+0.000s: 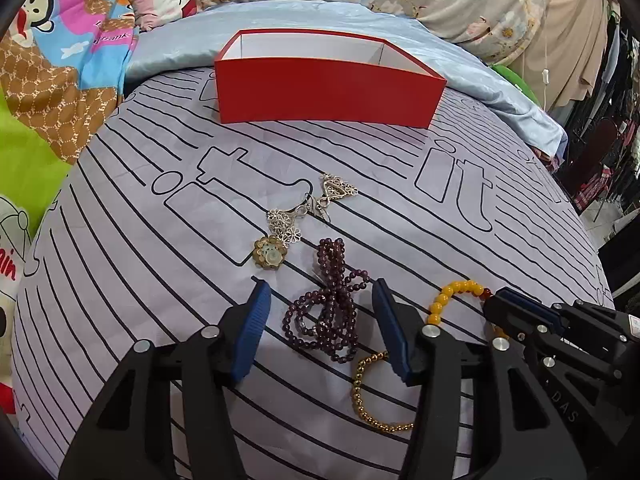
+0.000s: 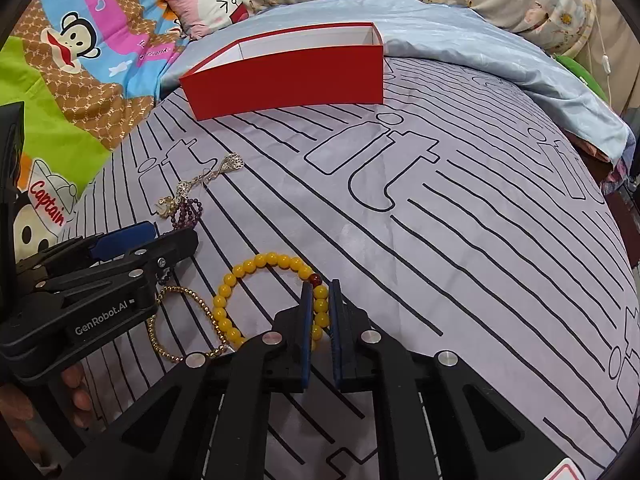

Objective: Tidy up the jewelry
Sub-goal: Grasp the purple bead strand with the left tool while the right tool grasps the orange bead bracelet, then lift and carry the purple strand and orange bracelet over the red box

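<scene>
Your right claw (image 2: 320,312) is pinching the yellow bead bracelet (image 2: 256,292) on its near-right arc, the blue pads pressing a few beads just below the single dark red bead, while the rest of the loop is lying flat on the striped bedsheet (image 2: 460,240) to the claw's left. Your left claw (image 1: 320,320) is standing spread, its pads straddling the purple bead strand (image 1: 328,312) without touching it; that strand is lying bunched with its long axis running away from you, roughly in line with the fingers. The thin gold bead bracelet (image 1: 368,396) is resting just beside the purple strand, partly under your left claw's right finger, so a closing grip may be catching it too. The silver filigree earrings (image 1: 316,204) and the round flower brooch (image 1: 269,253) are lying beyond the purple strand. The red box (image 1: 328,92) is sitting open at the far side, straight ahead of your left claw and ahead-left of your right, well apart from both.
</scene>
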`<state>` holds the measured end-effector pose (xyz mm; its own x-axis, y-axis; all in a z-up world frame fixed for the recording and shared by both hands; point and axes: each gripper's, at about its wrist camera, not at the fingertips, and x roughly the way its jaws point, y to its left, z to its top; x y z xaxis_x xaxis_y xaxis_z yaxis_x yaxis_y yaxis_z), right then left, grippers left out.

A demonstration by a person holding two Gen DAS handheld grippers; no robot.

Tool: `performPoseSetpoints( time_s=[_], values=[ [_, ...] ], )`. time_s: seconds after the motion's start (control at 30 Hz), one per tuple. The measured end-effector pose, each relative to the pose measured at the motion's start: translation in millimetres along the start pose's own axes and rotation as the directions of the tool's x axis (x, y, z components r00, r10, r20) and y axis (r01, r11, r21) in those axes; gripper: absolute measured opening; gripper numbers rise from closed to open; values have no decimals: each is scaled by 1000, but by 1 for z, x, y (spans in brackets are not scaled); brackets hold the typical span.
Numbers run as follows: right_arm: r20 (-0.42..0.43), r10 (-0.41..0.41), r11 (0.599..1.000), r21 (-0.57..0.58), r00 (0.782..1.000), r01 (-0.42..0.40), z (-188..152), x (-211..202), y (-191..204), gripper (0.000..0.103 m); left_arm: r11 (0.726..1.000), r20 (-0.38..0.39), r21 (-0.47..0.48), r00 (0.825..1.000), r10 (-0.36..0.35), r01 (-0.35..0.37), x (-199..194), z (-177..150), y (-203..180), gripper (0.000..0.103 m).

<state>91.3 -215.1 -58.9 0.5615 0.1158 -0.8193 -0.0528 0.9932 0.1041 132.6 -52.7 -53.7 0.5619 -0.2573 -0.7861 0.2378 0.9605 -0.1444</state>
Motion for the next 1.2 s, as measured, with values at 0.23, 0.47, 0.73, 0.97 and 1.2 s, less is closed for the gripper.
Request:
performPoseSetpoints(
  time_s=[0.23,0.47,0.73,0.97,1.2],
  values=[
    [-5,18,1000,12,1000,-18,1,0,0,7,999,-7,-13,999,-33,33,-1,1,4,16],
    [14,42,999,12,999,-42,6,-10,2,7,998,0,-17,999,-53,53,-9,4,7,10],
    [80,51,999,13,996,-52,22,-34,-1,7,997,48,-28,997,-68,69,-31,17,14,9],
    [136,43,999,-4,990,-43,41,-50,-4,7,997,103,-34,993,-60,64,-49,37,22,9],
    [197,55,998,-26,979,-51,73,-62,-6,7,998,156,-50,987,-28,36,-59,68,39,9]
  ],
)
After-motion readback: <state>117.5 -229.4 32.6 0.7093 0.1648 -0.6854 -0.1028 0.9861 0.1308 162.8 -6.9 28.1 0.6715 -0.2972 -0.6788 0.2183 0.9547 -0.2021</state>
